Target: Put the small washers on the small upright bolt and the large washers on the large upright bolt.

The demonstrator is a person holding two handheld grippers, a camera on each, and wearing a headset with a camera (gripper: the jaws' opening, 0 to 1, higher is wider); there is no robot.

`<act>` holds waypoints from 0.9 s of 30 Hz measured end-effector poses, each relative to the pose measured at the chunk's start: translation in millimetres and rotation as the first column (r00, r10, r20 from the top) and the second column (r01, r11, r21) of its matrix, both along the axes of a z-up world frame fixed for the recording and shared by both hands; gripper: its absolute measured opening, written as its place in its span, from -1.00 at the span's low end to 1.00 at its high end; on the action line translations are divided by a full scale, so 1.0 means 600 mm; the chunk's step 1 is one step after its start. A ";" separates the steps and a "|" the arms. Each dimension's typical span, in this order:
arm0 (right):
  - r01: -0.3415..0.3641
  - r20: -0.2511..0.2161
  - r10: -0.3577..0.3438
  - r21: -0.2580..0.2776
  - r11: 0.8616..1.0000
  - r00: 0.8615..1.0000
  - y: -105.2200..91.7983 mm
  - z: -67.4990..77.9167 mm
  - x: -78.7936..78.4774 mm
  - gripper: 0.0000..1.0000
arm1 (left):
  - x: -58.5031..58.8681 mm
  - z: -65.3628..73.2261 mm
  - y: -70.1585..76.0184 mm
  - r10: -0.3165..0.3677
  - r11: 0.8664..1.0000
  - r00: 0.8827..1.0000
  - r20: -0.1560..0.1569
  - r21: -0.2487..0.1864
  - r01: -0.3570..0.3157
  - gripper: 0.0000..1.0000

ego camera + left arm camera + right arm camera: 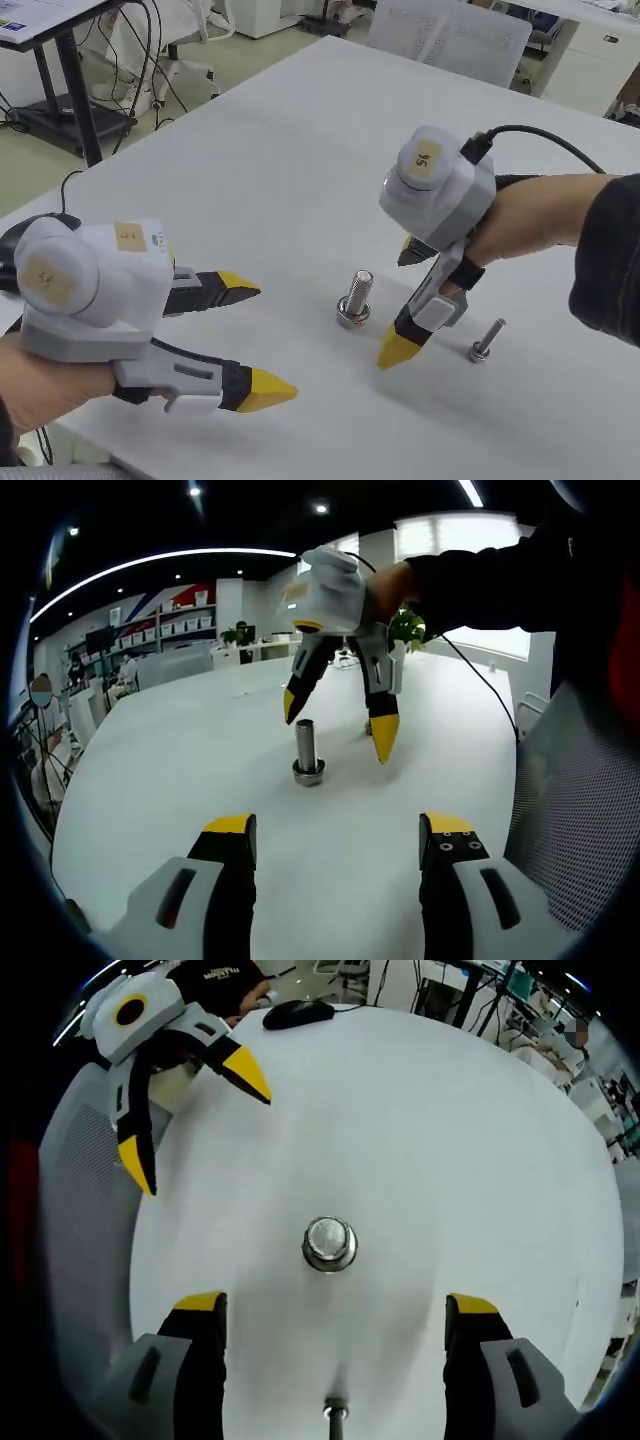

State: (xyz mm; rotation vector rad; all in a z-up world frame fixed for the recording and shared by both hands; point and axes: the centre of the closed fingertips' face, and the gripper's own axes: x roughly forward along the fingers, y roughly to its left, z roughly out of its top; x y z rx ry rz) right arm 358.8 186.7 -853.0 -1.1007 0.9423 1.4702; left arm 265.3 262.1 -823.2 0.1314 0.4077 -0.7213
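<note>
The right gripper [405, 302], stickered 56, gapes empty, one yellow tip between the large upright bolt [355, 298] and the small upright bolt [486, 341] on the white table [300, 150]. The left gripper [258, 340] (its label unreadable) gapes empty too, nearby.

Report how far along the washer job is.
Done, apparently: ring-like washers sit round the foot of the large silver upright bolt. The small silver bolt has a wider collar at its base; washer or head is unclear. In hand: nothing, with the left gripper and right gripper both open. Left: probably only drawing the grippers back from the white table.
</note>
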 end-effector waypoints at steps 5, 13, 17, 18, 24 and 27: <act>0.034 -0.002 -0.034 0.023 0.999 0.999 -0.017 0.000 0.007 0.89 | 0.001 0.001 -0.001 -0.006 1.000 1.000 -0.001 0.006 0.006 0.30; 0.097 0.003 -0.098 0.074 0.993 0.995 -0.041 0.006 0.013 0.97 | 0.000 -0.001 -0.003 -0.021 1.000 1.000 -0.009 0.017 0.021 0.30; 0.125 0.016 -0.128 0.119 0.985 0.992 -0.048 0.008 0.023 1.00 | 0.000 0.001 -0.005 -0.030 0.999 0.999 -0.011 0.022 0.030 0.30; 0.132 0.016 -0.135 0.126 0.983 0.991 -0.050 0.009 0.024 1.00 | 0.000 0.002 -0.006 -0.034 0.999 0.999 -0.011 0.024 0.035 0.30; 0.192 0.013 -0.198 0.182 0.964 0.980 -0.066 0.021 0.027 1.00 | -0.001 0.004 -0.013 -0.056 0.998 0.998 -0.016 0.035 0.057 0.30; 0.218 0.010 -0.224 0.199 0.955 0.974 -0.077 0.025 0.027 1.00 | -0.001 0.006 -0.015 -0.064 0.997 0.998 -0.016 0.038 0.064 0.30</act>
